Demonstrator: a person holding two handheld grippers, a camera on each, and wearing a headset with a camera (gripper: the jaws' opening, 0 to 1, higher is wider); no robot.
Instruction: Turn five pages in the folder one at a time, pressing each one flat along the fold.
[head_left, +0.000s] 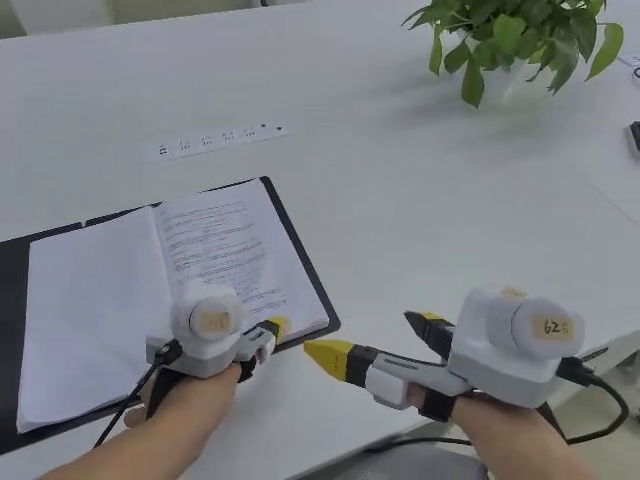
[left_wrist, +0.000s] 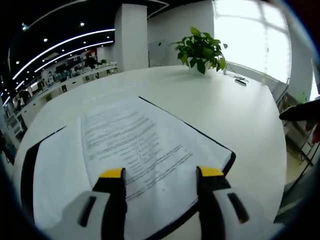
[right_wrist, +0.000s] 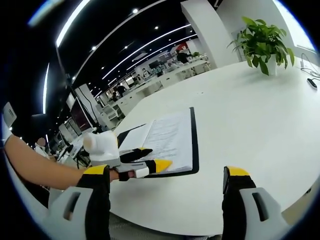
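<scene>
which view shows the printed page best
The left gripper view: the printed page spans the middle, close, text lines visible. The head view shows it smaller, its near edge behind the left tool; the right gripper view, distant and slanted.

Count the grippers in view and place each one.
2. The left gripper is open over the folder's near right corner; the right gripper is open over the table just right of it.

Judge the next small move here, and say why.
Probably lower the left gripper onto the lower corner of the printed page and pinch it: its open jaws hover over that page, while the right gripper, also open, hangs beside the folder.
</scene>
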